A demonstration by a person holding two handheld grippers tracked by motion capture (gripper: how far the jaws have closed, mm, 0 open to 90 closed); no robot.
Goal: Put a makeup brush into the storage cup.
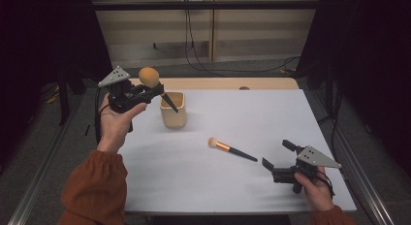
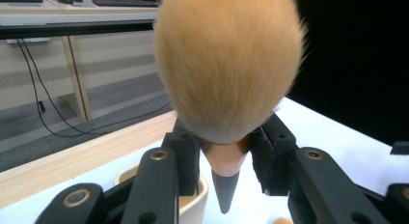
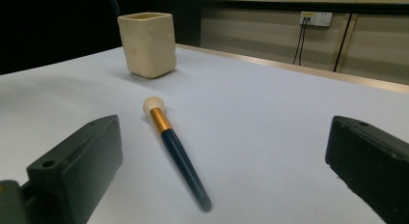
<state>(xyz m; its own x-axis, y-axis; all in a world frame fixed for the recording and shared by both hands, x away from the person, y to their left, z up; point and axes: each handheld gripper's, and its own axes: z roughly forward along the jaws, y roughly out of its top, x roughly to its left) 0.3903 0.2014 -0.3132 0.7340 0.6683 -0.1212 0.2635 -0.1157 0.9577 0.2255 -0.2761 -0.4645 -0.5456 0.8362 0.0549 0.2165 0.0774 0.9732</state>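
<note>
Brushes are what I am working with at this moment — my left gripper [image 1: 154, 90] is clamped on the large powder brush with a round tan bristle head, copper-coloured ferrule and black handle [image 1: 149, 77], pinching it just below the bristles. In the left gripper view the fluffy head [image 2: 229, 64] stands straight up between my two black jaws, while the black handle tip points down toward the cream square ceramic cup [image 1: 173, 116]. From the high view the brush hangs tilted, its head up and to the left, its handle slanting down over the cup's open mouth; whether the tip touches the rim I cannot tell. The cup stands upright on the white bench [image 1: 232, 181], toward the far left. My right gripper [image 1: 277, 154] waits low at the near right of the bench with its jaws wide apart and nothing between them. Just ahead of it lies a smaller brush with a pale round tip, orange ferrule and dark blue handle [image 3: 176, 151] — flat on the bench, its bristle end pointing toward the cup, well apart from it.
</note>
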